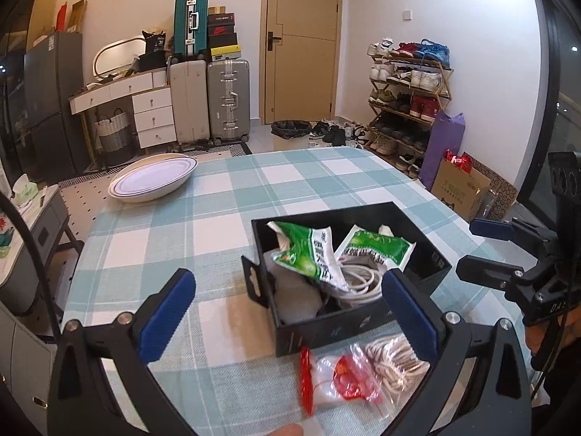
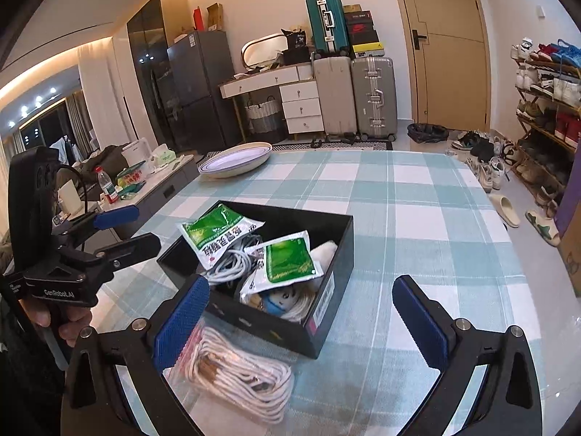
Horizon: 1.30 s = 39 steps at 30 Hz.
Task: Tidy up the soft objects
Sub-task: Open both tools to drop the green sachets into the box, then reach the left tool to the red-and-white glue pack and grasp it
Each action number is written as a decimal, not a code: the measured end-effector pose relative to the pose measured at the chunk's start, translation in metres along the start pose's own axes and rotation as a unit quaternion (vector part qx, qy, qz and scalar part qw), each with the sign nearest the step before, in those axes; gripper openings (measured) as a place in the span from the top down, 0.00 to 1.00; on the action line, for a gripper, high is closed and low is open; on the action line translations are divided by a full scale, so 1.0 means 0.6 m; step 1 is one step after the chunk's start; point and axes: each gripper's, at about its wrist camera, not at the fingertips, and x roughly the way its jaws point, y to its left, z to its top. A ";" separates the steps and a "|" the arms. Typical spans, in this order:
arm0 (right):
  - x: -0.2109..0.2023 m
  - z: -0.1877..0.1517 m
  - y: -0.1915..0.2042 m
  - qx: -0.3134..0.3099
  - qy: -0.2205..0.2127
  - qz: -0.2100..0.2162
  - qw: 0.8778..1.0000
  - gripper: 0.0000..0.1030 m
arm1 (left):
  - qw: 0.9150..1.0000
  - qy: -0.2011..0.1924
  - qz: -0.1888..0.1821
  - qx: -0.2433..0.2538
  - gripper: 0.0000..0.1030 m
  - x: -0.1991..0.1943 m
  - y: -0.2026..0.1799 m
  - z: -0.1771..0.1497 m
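Observation:
A black box point(image 1: 425, 218) point(image 2: 328, 299) stands on the checked tablecloth. It holds two green-and-white packets point(image 1: 308, 254) point(image 2: 283, 261), coiled white cable point(image 1: 359, 281) point(image 2: 228, 265), a grey soft item point(image 1: 296, 296) and a blue-and-white plush point(image 2: 281, 301). A clear bag with coiled white rope point(image 1: 394, 358) point(image 2: 239, 374) and a red tassel point(image 1: 343, 376) lies on the cloth just in front of the box. My left gripper point(image 1: 288, 318) is open and empty, above the bag and the box's near edge. My right gripper point(image 2: 301, 321) is open and empty, over the box's near corner.
A stack of white oval plates point(image 1: 154, 178) point(image 2: 236, 161) sits at the table's far left edge. The table point(image 2: 417, 218) ends at the far side before suitcases, a door and a shoe rack. A side table with clutter point(image 2: 145, 178) stands to the left.

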 end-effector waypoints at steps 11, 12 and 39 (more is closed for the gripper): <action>0.012 -0.040 0.032 -0.022 0.040 0.025 0.999 0.00 | 1.000 0.013 0.016 0.004 0.00 -0.019 0.001 -0.042; 0.014 -0.042 0.035 -0.025 0.045 0.028 0.998 0.01 | 1.000 0.014 0.016 0.004 0.00 -0.019 0.001 -0.044; 0.090 -0.076 0.089 -0.065 0.134 0.046 0.988 0.00 | 0.998 0.052 0.015 0.011 0.00 -0.006 -0.004 -0.070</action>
